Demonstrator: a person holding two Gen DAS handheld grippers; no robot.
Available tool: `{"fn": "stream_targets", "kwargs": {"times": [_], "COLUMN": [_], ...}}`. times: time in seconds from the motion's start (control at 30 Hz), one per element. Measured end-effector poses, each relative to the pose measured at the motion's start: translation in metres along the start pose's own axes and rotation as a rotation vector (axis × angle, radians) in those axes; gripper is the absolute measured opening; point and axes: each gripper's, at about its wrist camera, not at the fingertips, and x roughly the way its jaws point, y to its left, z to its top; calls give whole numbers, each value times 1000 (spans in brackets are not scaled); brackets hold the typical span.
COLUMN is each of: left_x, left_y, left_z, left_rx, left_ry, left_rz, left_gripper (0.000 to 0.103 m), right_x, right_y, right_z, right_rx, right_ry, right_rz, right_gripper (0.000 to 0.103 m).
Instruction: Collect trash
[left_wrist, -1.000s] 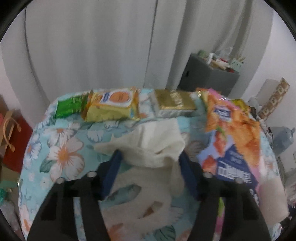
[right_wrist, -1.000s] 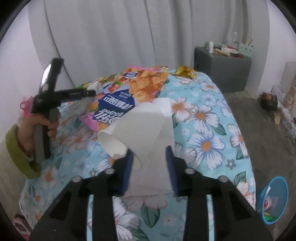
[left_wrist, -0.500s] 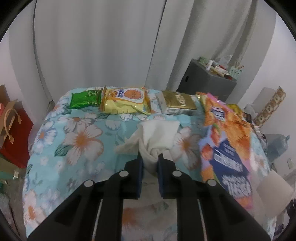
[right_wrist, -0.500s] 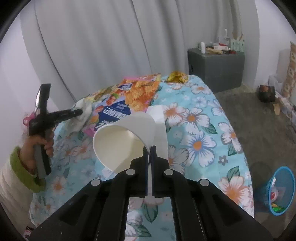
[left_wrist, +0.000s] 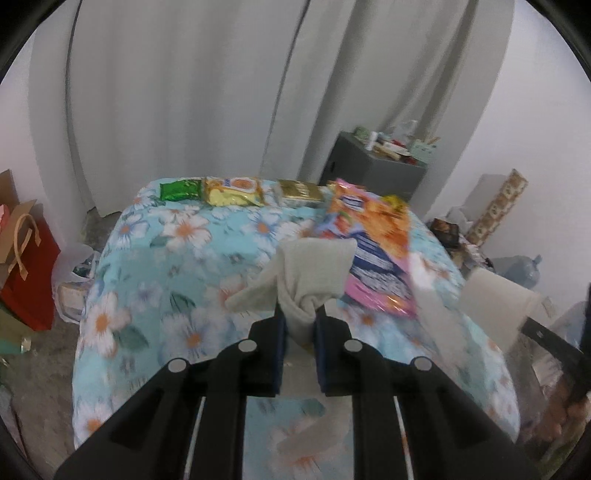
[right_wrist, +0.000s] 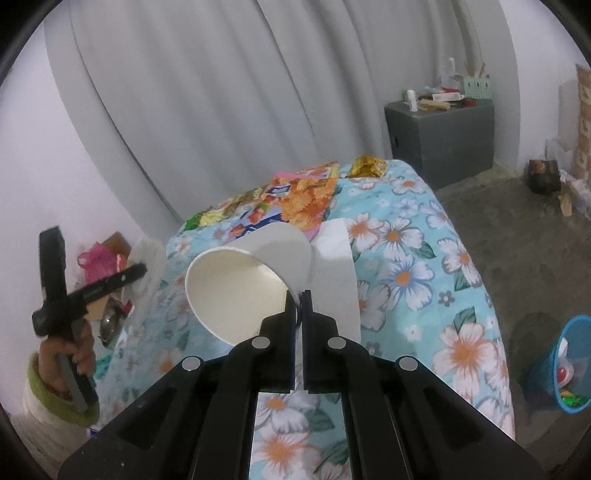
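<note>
Your left gripper (left_wrist: 299, 314) is matt black plastic and pinches a soft, crumpled tissue (left_wrist: 314, 275). Lower centre of the right view, your cup (right_wrist: 245, 284) is smooth matt paper. The wrappers (left_wrist: 232, 192) look glossy foil; the tablecloth (left_wrist: 155, 266) is printed cloth.

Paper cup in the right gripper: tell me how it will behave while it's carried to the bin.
The paper cup is pinched by its rim wall alone between the right gripper fingers, so it probably weighs little. It hangs tilted, mouth toward the camera, so it may swing or pivot. The thin wall looks easy to crease; a harder squeeze would likely crush it.
</note>
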Motion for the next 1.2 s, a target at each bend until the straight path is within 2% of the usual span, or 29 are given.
{"fn": "stream_targets", "kwargs": {"times": [0.17,0.23,0.37,0.57,0.83,1.2], "left_x": [-27,-31,-28,-17,-31,-38], "left_y": [-25,-35,-58,-99,-151,-193], "left_z": [-28,-40,-64,-95,-88,-84], "left_rx": [25,36,48,117,250,361], "left_ry": [16,12,27,44,-55,-103], "left_rz": [-62,-64,-84,-65,-31,-8], "left_gripper": [13,13,13,13,13,13], "right_x": [-18,-23,-26,-39,-78,-111], "right_y": [-6,-9,-14,-30,-49,-70], "right_z": [-13,-22,-43,-72,-82,-83], "right_rx": [30,40,59,116,164,211], "right_ry": [-2,3,32,54,-8,-75], "right_rz": [18,13,-6,-30,-70,-101], "right_gripper": [1,1,1,1,1,1]}}
